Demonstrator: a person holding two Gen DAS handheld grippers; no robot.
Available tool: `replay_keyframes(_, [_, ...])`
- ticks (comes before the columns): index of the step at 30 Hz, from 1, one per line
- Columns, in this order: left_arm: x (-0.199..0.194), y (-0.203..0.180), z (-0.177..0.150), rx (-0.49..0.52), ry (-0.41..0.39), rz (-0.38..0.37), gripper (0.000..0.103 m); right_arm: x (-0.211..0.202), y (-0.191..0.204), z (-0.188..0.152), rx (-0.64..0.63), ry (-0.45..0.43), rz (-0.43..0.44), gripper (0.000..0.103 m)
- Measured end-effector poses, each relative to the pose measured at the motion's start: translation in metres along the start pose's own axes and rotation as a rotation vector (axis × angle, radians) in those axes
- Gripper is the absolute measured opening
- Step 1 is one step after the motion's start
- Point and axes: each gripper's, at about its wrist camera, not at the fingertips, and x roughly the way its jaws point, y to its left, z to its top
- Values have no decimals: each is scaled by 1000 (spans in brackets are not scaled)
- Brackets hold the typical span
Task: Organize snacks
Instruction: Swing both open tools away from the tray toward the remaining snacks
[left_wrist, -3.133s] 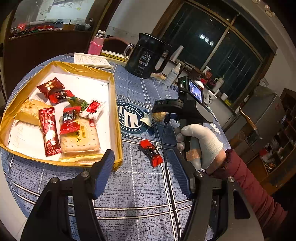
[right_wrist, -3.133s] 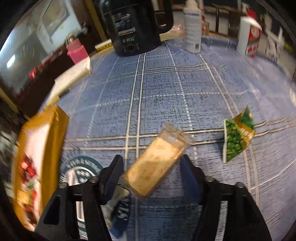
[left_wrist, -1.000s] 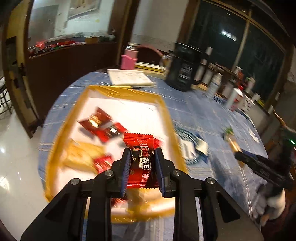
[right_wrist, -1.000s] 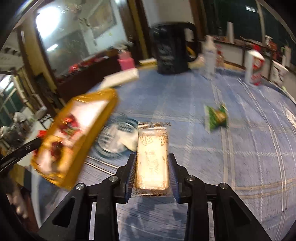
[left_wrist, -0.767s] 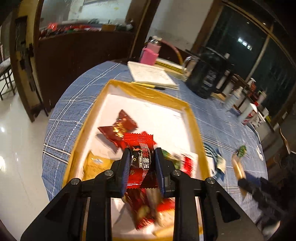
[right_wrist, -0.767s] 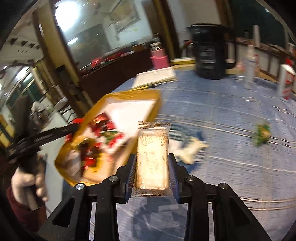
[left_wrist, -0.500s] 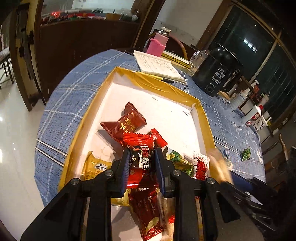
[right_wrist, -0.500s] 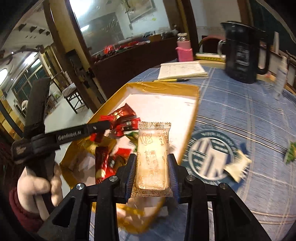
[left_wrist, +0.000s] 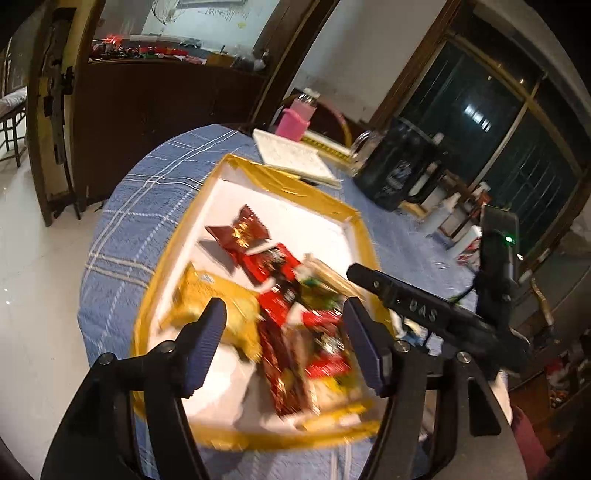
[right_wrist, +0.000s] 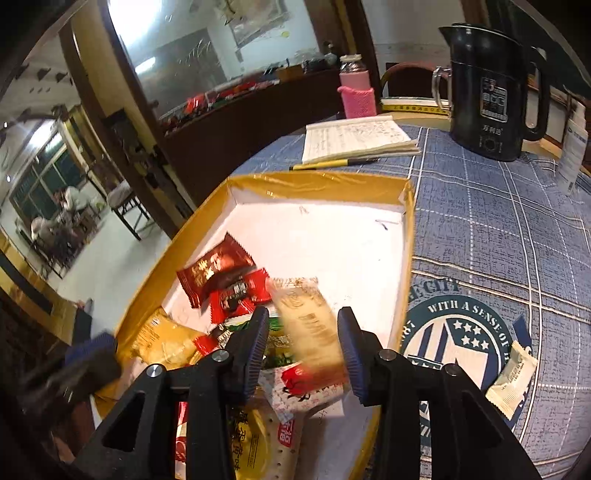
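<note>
A gold-rimmed white tray (left_wrist: 284, 184) (right_wrist: 317, 184) holds several snack packets. My left gripper (left_wrist: 284, 339) is open above the tray's near end; a small red packet (left_wrist: 280, 299) lies blurred among the pile below it. My right gripper (right_wrist: 301, 345) is open over the tray; a tan biscuit packet (right_wrist: 310, 325) is blurred between its jaws, loose and dropping onto the pile. The right gripper also shows in the left wrist view (left_wrist: 406, 299). A red packet (right_wrist: 214, 269) lies further into the tray.
A small pale packet (right_wrist: 513, 373) lies on the blue tablecloth by the round emblem (right_wrist: 458, 332). A black kettle (right_wrist: 491, 88), notebook (right_wrist: 354, 140), pen (right_wrist: 332, 164), pink bottle (right_wrist: 356, 92) and white bottle (right_wrist: 572, 155) stand behind the tray.
Both grippers have opened over the tray. The left let go of the red packet and the right let go of the tan biscuit packet, which fall onto the pile.
</note>
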Motion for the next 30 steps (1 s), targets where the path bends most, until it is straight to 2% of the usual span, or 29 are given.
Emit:
replay_keyframes(2, [-11,-4,-10,-9,-21,-33,69,-17,-5,-4,15,-24,16,41])
replay_keyframes(3, [-14,-6,-13,-16,-30,-46,74,-28,-8,-8,20,-41,23,41])
replay_keyframes(5, [-24,-13,-24,-35,-50,-94,79,-55,-18,-23,41,-72,54,43])
replay_keyframes(8, [-32,-28,-45,-58,-45,-229,80,-93,-38,-48,94,-115,101,44])
replay_keyframes(10, [-31,-43,-56,-44,-10,-281,80,-119,-54,-67,134,-152,117,46])
replay_keyframes(13, [-26,-78,-72,42,61,-271,80,-163,-80,-100,187,-229,98,47])
replay_keyframes(17, [-26,-123,-87,137,87,-229,80,-216,-114,-144,251,-340,37,51])
replay_keyframes(21, [-27,-159,-105,193,125,-246,80,-256,-146,-179,332,-413,12,52])
replay_keyframes(25, [-19,-204,-127,267,234,-252,80,-289,-169,-207,358,-473,-7,52])
replay_keyframes(27, [-18,-226,-138,270,278,-316,80,-302,-176,-217,362,-495,-10,52])
replay_keyframes(29, [-25,-242,-142,294,265,-315,80,-317,-184,-227,366,-515,-7,52])
replay_keyframes(30, [-37,-249,-140,319,206,-294,80,-324,-187,-232,364,-524,-6,52])
